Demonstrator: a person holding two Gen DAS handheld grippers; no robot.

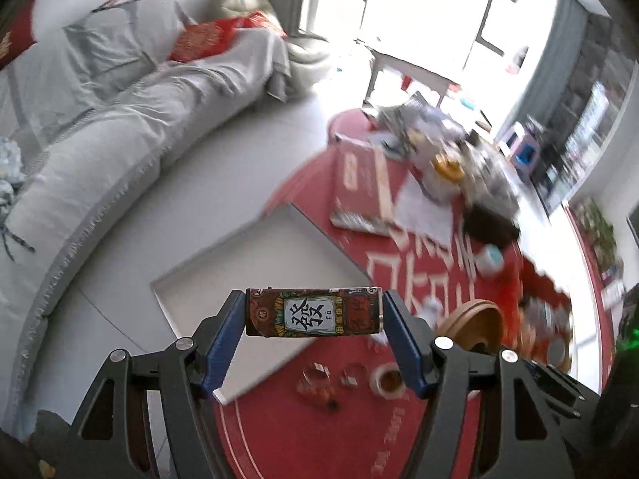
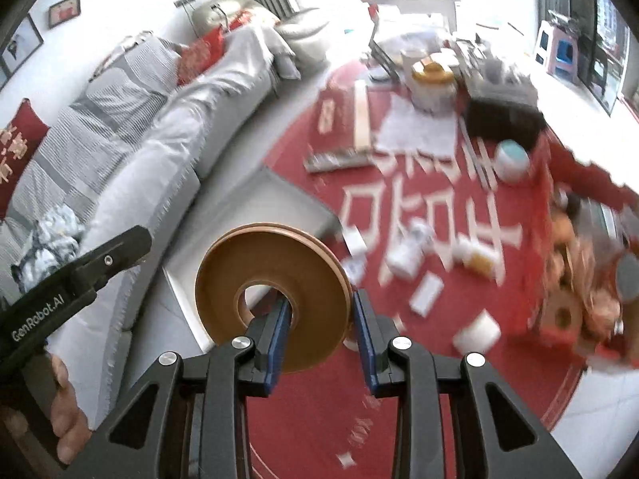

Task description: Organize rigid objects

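Daylight pours in from the windows [image 1: 431, 20] up top and totally blows them out. The red rug [image 2: 399, 379] clutter is motion-smeared, and fisheye bends the dark corners hard.

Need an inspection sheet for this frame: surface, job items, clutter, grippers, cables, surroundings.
Surface: round red rug with white lettering on a pale floor.
Job's things: small rectangular patterned box; brown tape roll; shallow grey tray.
Clutter: blurred boxes, papers and jars across the rug.
Grippers: left gripper shut on the box; right gripper shut on the tape roll.
Cables: nothing seen.
Surroundings: grey sofa with red cushions, bright window.
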